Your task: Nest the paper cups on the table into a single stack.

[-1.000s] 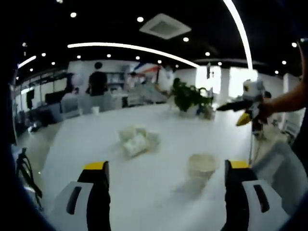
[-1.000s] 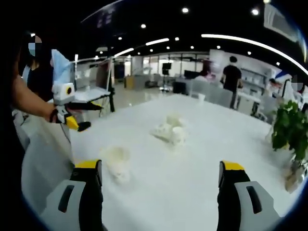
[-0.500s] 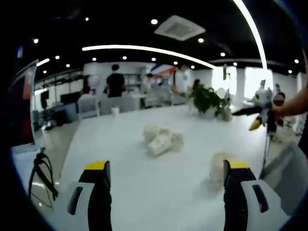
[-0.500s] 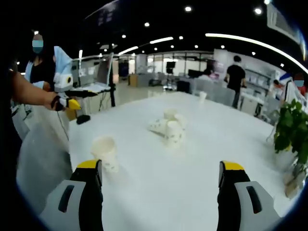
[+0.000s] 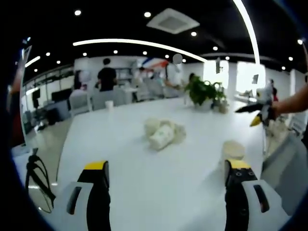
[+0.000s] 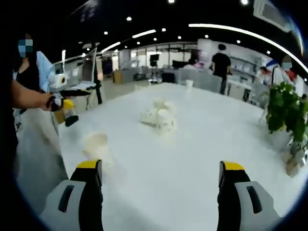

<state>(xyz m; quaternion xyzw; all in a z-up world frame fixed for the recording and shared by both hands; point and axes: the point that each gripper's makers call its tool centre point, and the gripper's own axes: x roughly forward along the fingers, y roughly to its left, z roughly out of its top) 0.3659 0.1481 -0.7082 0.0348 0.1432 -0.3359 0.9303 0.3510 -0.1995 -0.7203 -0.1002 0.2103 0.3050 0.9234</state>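
Observation:
A cluster of white paper cups (image 5: 162, 134) lies tumbled near the middle of the white table (image 5: 144, 183). A single upright paper cup (image 5: 233, 150) stands just beyond my left gripper's right jaw. My left gripper (image 5: 163, 169) is open and holds nothing. In the right gripper view the same cluster of cups (image 6: 158, 116) sits ahead, and the lone cup (image 6: 96, 147) stands just past the left jaw. My right gripper (image 6: 160, 169) is open with nothing between its jaws. The other gripper (image 5: 259, 111) is seen at the right, held over the table edge, and again as the gripper (image 6: 62, 103) at the left.
A potted plant (image 5: 203, 91) stands at the far side of the table, seen also as a plant (image 6: 284, 110) at the right. One more small cup (image 6: 189, 83) sits at the table's far end. People (image 5: 107, 77) and office furniture are in the background. A cable (image 5: 36, 173) hangs at the left.
Both cameras have shifted; the cup cluster sits slightly nearer the centre of each view. The lone cup has slid toward each view's nearer jaw. Both grippers stay open.

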